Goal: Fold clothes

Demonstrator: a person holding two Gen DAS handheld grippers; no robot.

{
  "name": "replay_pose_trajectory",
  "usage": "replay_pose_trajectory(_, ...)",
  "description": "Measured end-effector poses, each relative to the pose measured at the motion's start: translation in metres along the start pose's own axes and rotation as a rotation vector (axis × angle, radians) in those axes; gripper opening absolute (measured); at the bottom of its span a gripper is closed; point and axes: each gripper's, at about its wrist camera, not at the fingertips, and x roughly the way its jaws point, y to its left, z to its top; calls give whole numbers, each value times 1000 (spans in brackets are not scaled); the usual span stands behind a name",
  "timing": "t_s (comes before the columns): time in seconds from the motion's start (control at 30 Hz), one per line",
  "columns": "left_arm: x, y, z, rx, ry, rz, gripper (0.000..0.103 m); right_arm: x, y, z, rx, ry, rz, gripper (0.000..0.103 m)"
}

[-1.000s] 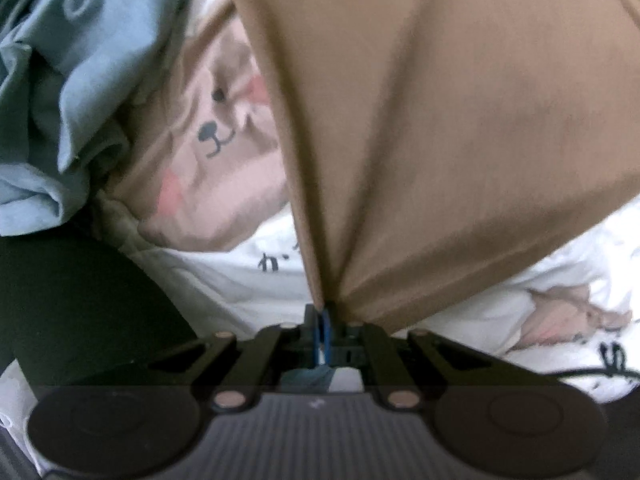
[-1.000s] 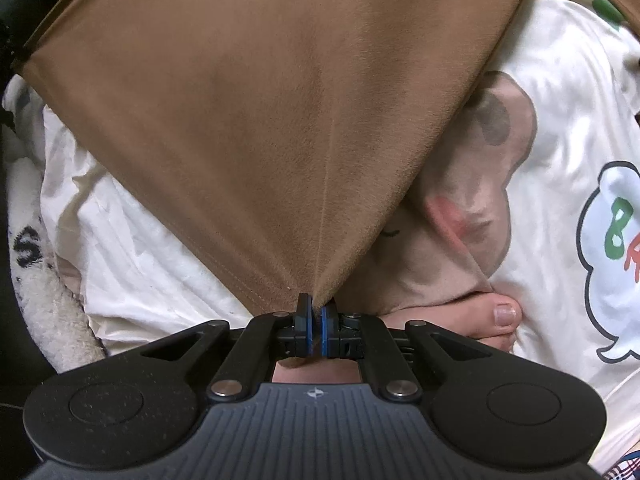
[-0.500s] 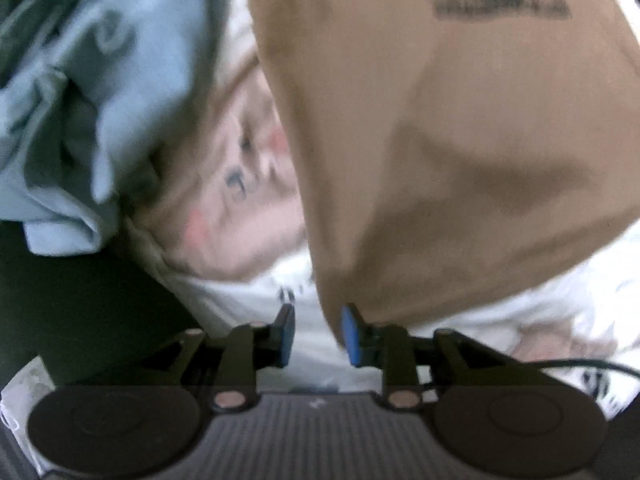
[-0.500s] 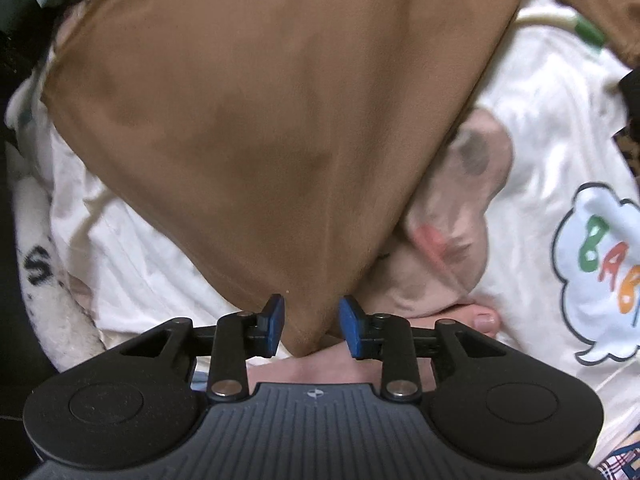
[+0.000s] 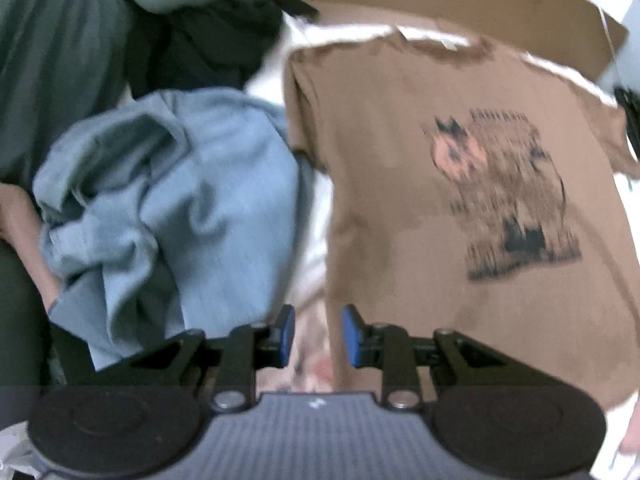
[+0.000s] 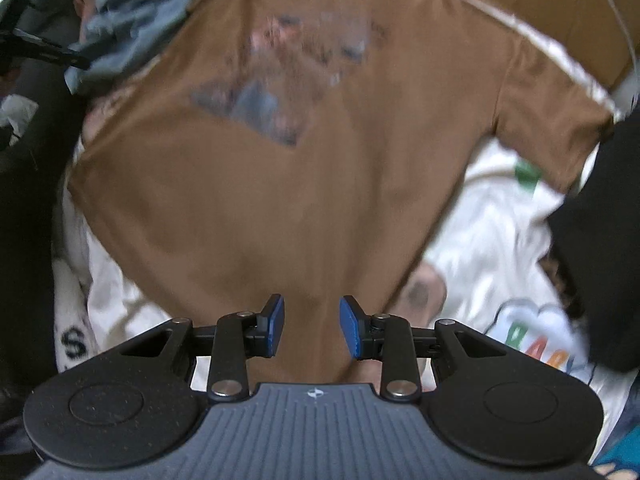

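Observation:
A brown T-shirt [image 5: 420, 216] with a dark printed picture lies spread flat, print up, on a white printed blanket [image 6: 492, 236]. In the right wrist view the same brown T-shirt [image 6: 288, 184] fills the middle, collar at the top and one sleeve out to the right. My left gripper [image 5: 316, 334] stands open over the shirt's lower left edge, nothing between its blue pads. My right gripper [image 6: 312, 326] is open too, above the shirt's bottom hem and holding nothing. Both views are blurred.
A crumpled light blue garment [image 5: 172, 200] lies left of the shirt, with dark green clothing [image 5: 60, 60] behind it. A cardboard box [image 5: 460, 4] stands at the far edge. A black shape [image 6: 600, 248] sits at the right. A person's bare skin [image 5: 16, 216] shows at far left.
Both grippers were shut on the brown shirt's hem, holding it lifted. They opened, let it go and drew back; the shirt now lies flat with its print showing.

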Motion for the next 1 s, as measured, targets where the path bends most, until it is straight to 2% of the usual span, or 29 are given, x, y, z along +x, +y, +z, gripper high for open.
replay_pose_trajectory(0.13,6,9,25,-65,-58,11,28,0,1,19,5,-70,-34,38)
replay_pose_trajectory(0.3,32,17,50,-126,-94,19,28,8,0,41,22,-132,-70,38)
replay_pose_trajectory(0.47,58,25,69,-197,-127,7,28,24,-3,53,27,-149,-74,38)
replay_pose_trajectory(0.73,98,34,92,-301,-173,-23,28,52,-15,60,79,-154,-34,38)
replay_pose_trajectory(1.0,144,31,113,-344,-160,8,28,81,-22,52,124,-136,-2,38)
